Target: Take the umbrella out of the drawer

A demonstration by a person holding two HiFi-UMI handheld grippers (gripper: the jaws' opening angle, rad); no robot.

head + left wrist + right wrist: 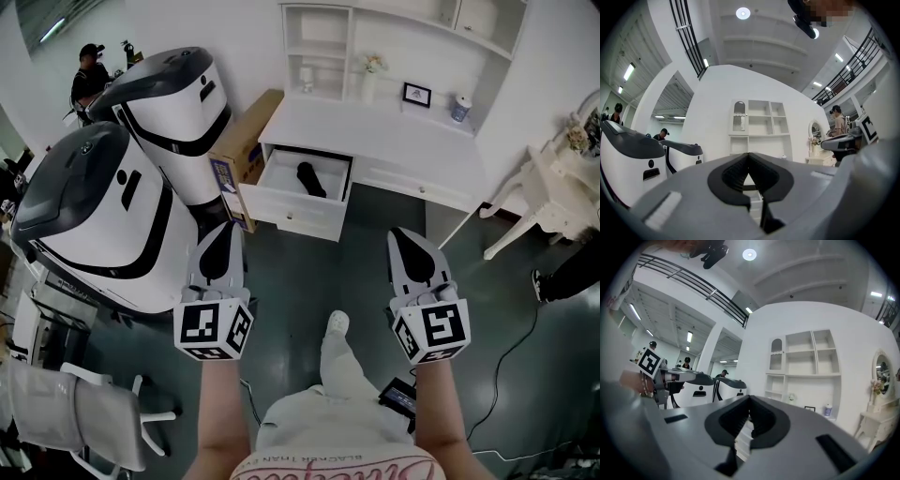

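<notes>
Fingers (733, 177) of left gripper (221, 234) pressed together, empty; right gripper (405, 239) likewise. Umbrella (310, 179) lies in open drawer (298, 214), well ahead of both fingertips

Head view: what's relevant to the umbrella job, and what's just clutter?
Job: black umbrella, open drawer, left gripper, right gripper.
Clutter: cardboard box, picture frame, flower vase, white machines.
</notes>
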